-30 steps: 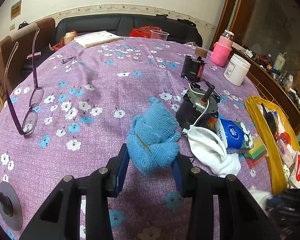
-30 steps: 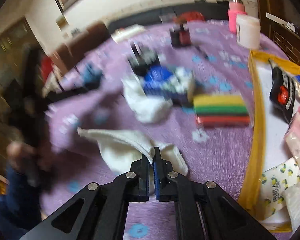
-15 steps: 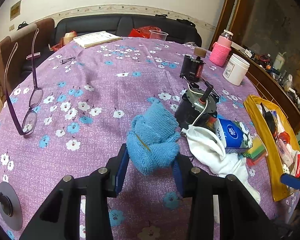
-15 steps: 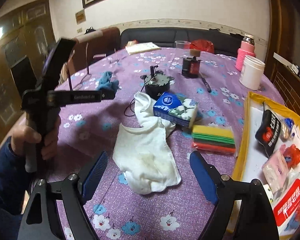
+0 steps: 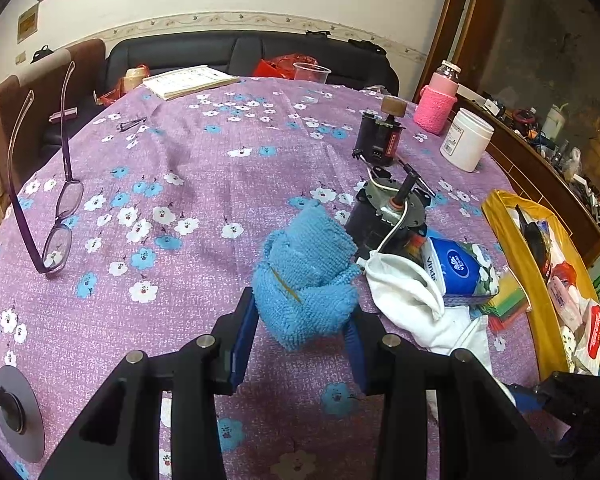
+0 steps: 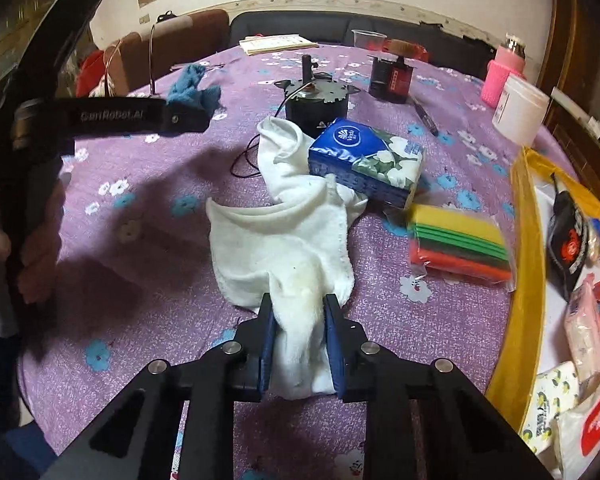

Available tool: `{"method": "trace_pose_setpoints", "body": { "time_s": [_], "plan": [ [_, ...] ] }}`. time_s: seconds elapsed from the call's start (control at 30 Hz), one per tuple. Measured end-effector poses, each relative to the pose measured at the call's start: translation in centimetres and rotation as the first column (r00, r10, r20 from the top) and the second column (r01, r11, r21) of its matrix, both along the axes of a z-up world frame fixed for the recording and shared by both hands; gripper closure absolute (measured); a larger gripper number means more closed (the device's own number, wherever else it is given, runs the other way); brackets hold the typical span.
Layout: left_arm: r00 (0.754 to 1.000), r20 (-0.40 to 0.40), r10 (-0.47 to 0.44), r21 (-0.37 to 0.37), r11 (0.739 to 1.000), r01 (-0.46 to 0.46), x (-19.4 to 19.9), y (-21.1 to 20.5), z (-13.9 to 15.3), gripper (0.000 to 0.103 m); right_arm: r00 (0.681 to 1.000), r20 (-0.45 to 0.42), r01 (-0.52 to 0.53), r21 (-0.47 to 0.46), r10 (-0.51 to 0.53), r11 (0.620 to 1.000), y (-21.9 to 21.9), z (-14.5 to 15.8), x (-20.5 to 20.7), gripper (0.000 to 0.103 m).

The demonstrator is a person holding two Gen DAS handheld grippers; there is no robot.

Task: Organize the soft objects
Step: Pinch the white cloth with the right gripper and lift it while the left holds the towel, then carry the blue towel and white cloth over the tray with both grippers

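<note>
The blue cloth (image 5: 306, 276) is gripped by the left hand-held gripper (image 5: 300, 344). The white cloth (image 6: 284, 248), on the table (image 6: 148, 208), is clamped by the right hand-held gripper (image 6: 300, 340); the tissue pack (image 6: 366, 170) could be dragged.

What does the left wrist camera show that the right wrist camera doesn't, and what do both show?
Only the left wrist view shows the purple glasses resting on the tablecloth and the left hand-held gripper clamped on the blue cloth. Only the right wrist view shows the right hand-held gripper pinching the white cloth, and a hand holding the other tool. Both show the tissue pack, both cloths and the white jar.
</note>
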State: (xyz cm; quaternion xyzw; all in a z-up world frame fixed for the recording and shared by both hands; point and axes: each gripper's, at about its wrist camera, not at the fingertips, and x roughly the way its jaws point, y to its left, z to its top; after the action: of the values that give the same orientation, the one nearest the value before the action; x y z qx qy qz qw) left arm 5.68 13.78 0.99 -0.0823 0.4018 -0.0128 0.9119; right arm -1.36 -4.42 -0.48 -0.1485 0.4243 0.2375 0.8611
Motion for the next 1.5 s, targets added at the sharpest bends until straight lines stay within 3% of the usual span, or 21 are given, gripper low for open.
{"method": "trace_pose_setpoints", "body": {
  "time_s": [0.3,0.4,0.63,0.7,1.13,1.5],
  "plan": [
    [1.0,-0.008,-0.005,-0.001,1.0,0.005,0.1,-0.1,-0.1,0.064,0.998,0.067,0.021,-0.105,-0.014,0.994,1.5,-0.2,-0.8,0.076],
    [1.0,-0.007,-0.008,0.001,1.0,0.008,0.1,-0.2,-0.1,0.064,0.997,0.07,0.019,-0.102,-0.012,0.995,1.5,-0.2,-0.8,0.076],
    [1.0,-0.011,-0.015,0.006,1.0,0.015,0.1,-0.3,-0.3,0.064,0.999,0.019,0.048,-0.015,-0.047,0.999,0.4,0.0,-0.2,0.077],
    [1.0,-0.009,-0.019,0.002,1.0,0.019,0.1,-0.4,-0.3,0.064,0.998,0.035,0.052,0.017,-0.052,0.999,0.0,0.4,-0.5,0.081],
    [0.999,0.038,-0.035,0.0,0.999,0.035,-0.3,-0.8,0.4,0.064,0.991,0.057,0.11,0.203,-0.124,0.973,-3.9,3.6,-1.3,0.081],
    [0.998,0.054,-0.037,-0.024,0.999,0.038,-0.8,-0.9,1.3,0.064,0.981,0.053,0.163,0.286,-0.185,0.944,-7.2,5.1,-1.4,0.081]
  ]
}}
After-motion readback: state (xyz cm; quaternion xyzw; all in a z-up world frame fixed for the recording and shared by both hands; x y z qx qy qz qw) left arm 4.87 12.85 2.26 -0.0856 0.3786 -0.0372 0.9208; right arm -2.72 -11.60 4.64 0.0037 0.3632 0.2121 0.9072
